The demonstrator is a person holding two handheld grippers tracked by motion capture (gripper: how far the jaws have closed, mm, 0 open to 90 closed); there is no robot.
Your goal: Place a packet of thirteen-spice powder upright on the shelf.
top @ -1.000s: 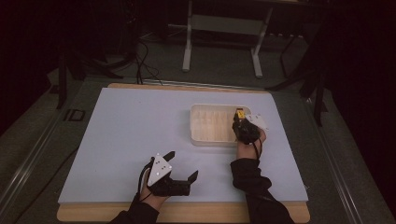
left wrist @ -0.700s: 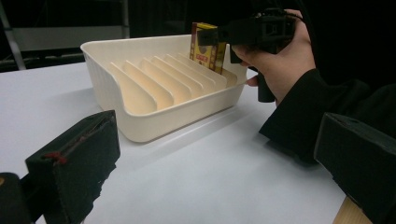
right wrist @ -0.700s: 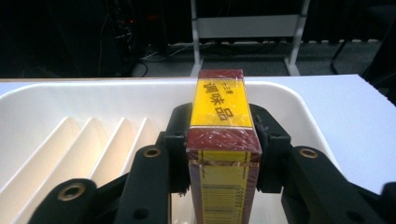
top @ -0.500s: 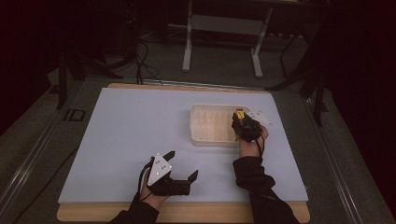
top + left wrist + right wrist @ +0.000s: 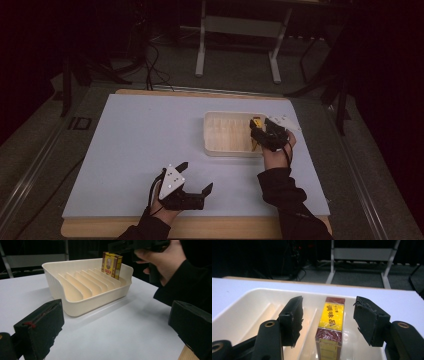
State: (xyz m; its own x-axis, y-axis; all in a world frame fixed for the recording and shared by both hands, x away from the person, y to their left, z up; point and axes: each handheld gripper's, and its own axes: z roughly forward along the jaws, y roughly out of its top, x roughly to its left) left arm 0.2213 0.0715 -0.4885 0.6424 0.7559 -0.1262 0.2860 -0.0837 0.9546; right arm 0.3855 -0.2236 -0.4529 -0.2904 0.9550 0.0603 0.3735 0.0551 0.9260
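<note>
Now right gripper (image 5: 328,322) jaws apart, just been opening; box (image 5: 331,327) upright between them, untouched, in rack (image 5: 242,312). Left gripper (image 5: 195,177) apart on tabletop (image 5: 135,145).

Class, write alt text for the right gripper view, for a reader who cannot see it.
A yellow and dark red box stands on edge in a slot of a cream ribbed tray, between the right gripper's black jaws, which have just been opening and stand apart from it. The tray sits on a white table.
</note>
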